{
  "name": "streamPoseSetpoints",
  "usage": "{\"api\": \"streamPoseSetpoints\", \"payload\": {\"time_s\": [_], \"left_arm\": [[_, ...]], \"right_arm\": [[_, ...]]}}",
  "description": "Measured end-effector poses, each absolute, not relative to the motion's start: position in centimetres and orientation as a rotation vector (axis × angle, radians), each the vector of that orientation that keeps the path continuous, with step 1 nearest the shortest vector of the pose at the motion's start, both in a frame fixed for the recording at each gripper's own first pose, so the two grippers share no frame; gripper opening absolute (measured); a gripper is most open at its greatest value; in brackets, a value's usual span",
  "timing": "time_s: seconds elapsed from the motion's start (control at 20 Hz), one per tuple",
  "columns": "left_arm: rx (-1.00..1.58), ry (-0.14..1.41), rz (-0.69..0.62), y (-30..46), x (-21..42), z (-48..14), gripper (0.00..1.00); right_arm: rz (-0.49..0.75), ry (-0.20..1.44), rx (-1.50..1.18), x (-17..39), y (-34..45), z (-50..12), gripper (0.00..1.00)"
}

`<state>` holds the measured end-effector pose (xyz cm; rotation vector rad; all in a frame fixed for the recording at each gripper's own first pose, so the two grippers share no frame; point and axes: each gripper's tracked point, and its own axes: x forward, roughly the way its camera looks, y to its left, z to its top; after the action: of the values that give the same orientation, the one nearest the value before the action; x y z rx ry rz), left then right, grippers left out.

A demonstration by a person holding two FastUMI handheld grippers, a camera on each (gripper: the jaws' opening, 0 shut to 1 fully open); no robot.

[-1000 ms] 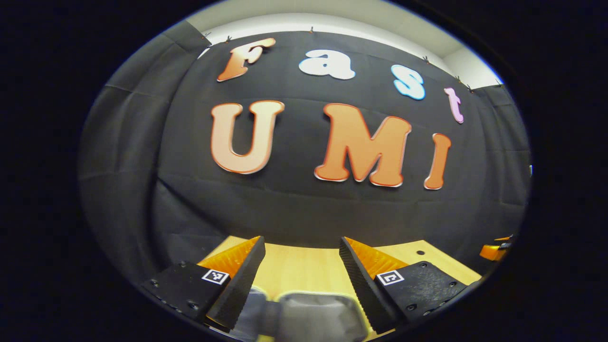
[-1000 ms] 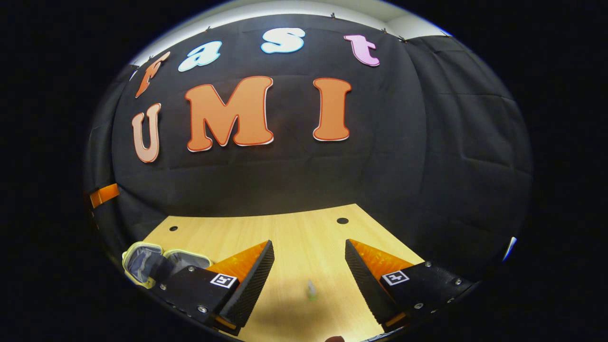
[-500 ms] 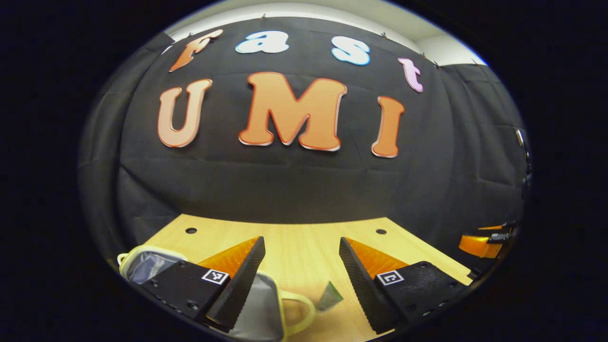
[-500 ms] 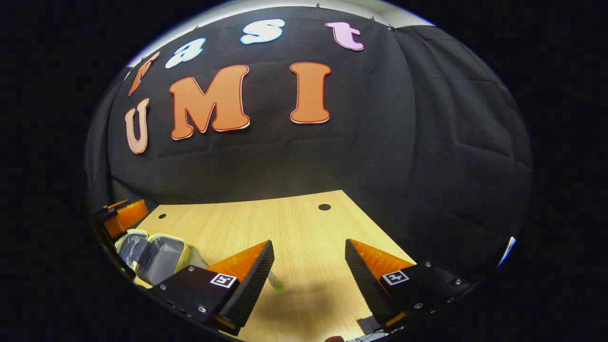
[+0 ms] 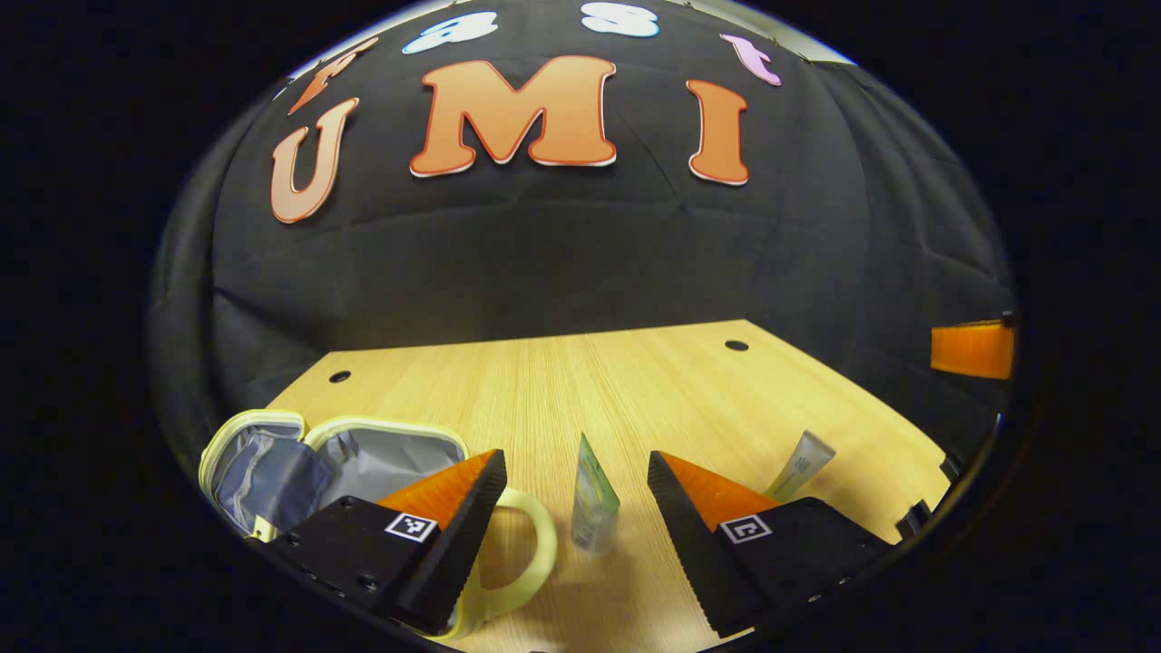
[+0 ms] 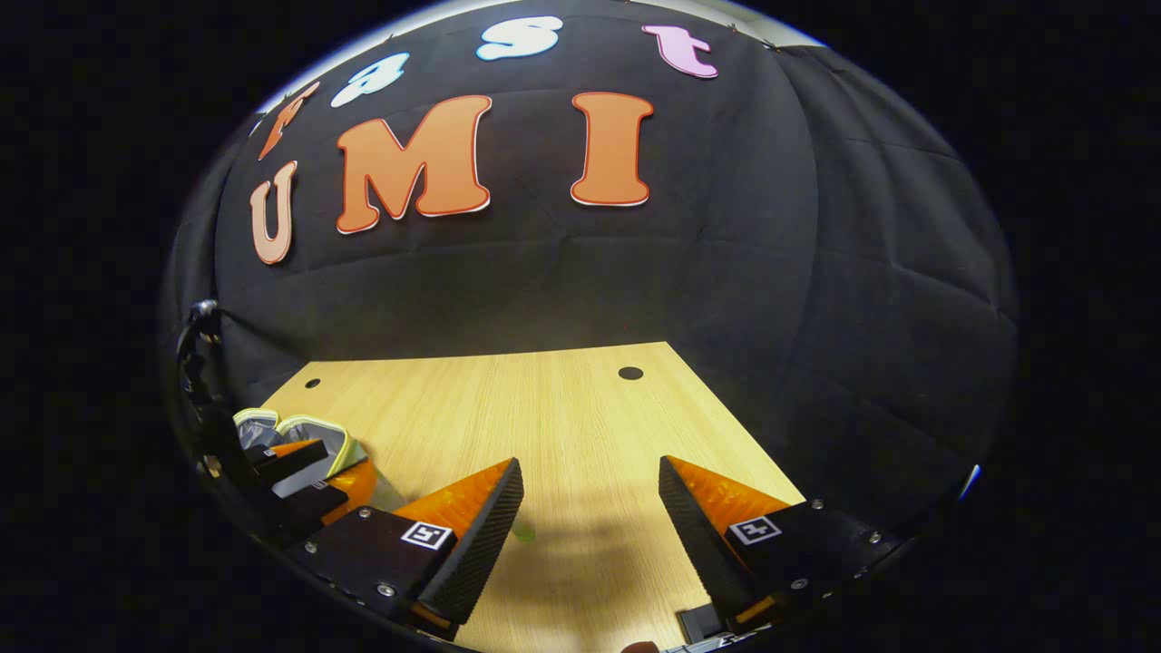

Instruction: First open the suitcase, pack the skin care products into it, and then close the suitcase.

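Note:
A small pale-yellow suitcase (image 5: 381,449) lies open at the lower left of the left gripper view, its grey lining showing and its loop handle toward me. A green-and-white tube (image 5: 596,503) lies on the table just ahead of my left gripper (image 5: 573,461), which is open and hovers above it. A second pale tube (image 5: 800,462) lies to the right. In the right gripper view my right gripper (image 6: 590,467) is open over bare table, a green tube tip (image 6: 523,533) showing beside its left finger. There the suitcase (image 6: 313,431) sits at far left with the left gripper (image 6: 304,476) over it.
The wooden table (image 6: 544,408) has small round holes near its far corners and ends at the black cloth wall. An orange part of the right gripper (image 5: 970,349) shows at the right edge of the left gripper view.
The left gripper's view has tipped down and swung right, bringing the open suitcase and both tubes into sight. In the right gripper view the left gripper has come over the suitcase.

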<state>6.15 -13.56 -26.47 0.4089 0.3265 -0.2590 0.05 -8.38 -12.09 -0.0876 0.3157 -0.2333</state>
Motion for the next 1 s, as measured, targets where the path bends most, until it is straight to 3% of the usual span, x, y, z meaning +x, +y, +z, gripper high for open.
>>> {"api": "streamPoseSetpoints", "payload": {"time_s": [0.35, 0.55, 0.6, 0.7, 1.0], "left_arm": [[0.465, 0.372, -0.249, -13.7, 7.4, -30.8, 0.96], [0.510, 0.382, -0.219, -13.5, 8.3, -32.3, 0.57], [0.510, 0.367, -0.224, -13.9, 8.3, -31.8, 0.34], [0.520, 0.366, -0.213, -13.8, 8.5, -31.9, 0.28], [0.513, 0.387, -0.266, -14.4, 7.8, -30.4, 0.28]], "right_arm": [[-0.274, 0.357, -0.093, -0.4, -10.6, -13.6, 0.95], [-0.280, 0.371, -0.100, -0.7, -11.2, -14.4, 0.95], [-0.273, 0.369, -0.097, -0.5, -11.1, -14.6, 0.95], [-0.242, 0.379, -0.078, -0.1, -10.3, -15.2, 0.95], [-0.080, 0.411, -0.085, 1.4, -5.5, -17.8, 0.95]]}}
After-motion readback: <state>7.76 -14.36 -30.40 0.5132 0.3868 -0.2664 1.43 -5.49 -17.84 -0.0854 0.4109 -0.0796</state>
